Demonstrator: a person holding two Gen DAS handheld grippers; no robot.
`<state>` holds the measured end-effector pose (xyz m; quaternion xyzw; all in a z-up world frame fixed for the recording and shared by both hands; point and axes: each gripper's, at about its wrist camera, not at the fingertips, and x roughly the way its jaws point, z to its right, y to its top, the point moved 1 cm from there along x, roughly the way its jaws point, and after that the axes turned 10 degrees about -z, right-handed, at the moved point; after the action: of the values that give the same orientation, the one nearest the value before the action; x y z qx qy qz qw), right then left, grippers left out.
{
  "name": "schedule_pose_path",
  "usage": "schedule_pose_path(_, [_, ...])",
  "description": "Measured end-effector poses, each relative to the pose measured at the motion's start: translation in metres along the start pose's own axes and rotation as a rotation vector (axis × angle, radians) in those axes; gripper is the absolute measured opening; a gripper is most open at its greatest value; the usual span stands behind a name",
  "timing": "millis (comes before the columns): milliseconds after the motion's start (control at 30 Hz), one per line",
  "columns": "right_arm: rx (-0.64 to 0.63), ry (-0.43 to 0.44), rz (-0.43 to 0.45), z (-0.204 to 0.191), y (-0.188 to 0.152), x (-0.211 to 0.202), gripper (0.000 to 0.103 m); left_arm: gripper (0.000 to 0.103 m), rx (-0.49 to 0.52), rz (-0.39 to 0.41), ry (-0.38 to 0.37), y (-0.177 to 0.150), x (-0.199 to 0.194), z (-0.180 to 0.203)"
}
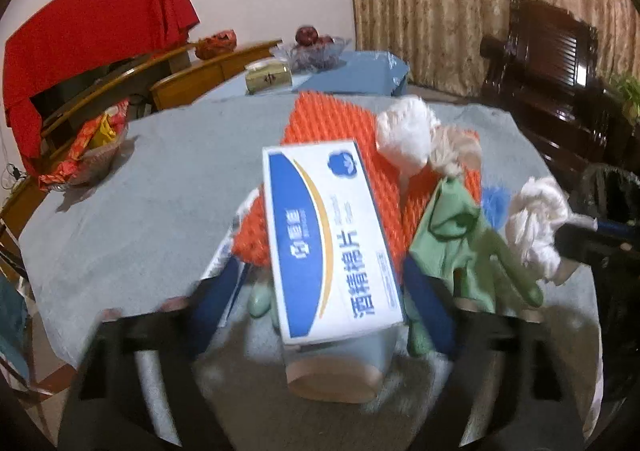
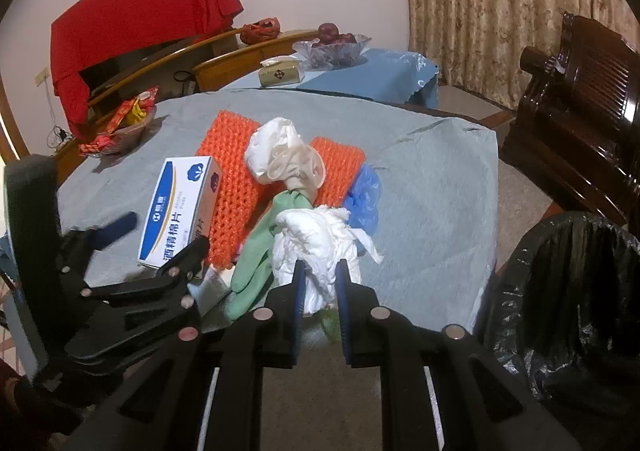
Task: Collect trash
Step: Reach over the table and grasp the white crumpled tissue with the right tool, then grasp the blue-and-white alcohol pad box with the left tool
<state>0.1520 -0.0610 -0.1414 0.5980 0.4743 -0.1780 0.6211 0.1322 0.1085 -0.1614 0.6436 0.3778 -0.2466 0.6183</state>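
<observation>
A white and blue alcohol-pad box sits between the fingers of my left gripper, whose jaws stand wide on either side of it; contact with the box is unclear. The box also shows in the right wrist view. My right gripper is shut on a crumpled white tissue wad, also seen in the left wrist view. Beside it lie a green glove, a white plastic bag wad, a blue scrap and orange foam netting.
A black-lined trash bin stands at the right, off the grey-covered table. A bowl of red snack packets sits at the table's far left. Behind are a blue table with a fruit bowl, a tissue box and a dark wooden chair.
</observation>
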Motion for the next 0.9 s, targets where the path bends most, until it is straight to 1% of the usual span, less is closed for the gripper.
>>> schedule_pose_path(33, [0.0, 0.001, 0.0, 0.0, 0.0, 0.0, 0.015, 0.061, -0.004, -0.014, -0.011, -0.001, 0.002, -0.002])
schedule_pose_path(67, [-0.001, 0.001, 0.001, -0.001, -0.001, 0.0, 0.015, 0.058, -0.016, -0.024, -0.027, -0.002, 0.002, -0.004])
schedule_pose_path(200, [-0.005, -0.001, 0.012, -0.001, 0.0, -0.004, 0.015, 0.057, -0.037, -0.002, -0.03, -0.005, -0.008, -0.012])
schedule_pose_path(433, [-0.01, -0.002, 0.056, -0.003, 0.001, -0.024, 0.015, 0.055, -0.042, 0.042, -0.067, -0.004, -0.035, -0.017])
schedule_pose_path(733, [0.006, -0.033, 0.107, 0.008, -0.003, -0.055, 0.015, 0.055, -0.012, 0.099, -0.119, 0.0, -0.066, 0.007])
schedule_pose_path(900, [0.053, -0.075, 0.151, 0.031, -0.009, -0.082, 0.015, 0.055, 0.037, 0.135, -0.188, 0.009, -0.085, 0.035])
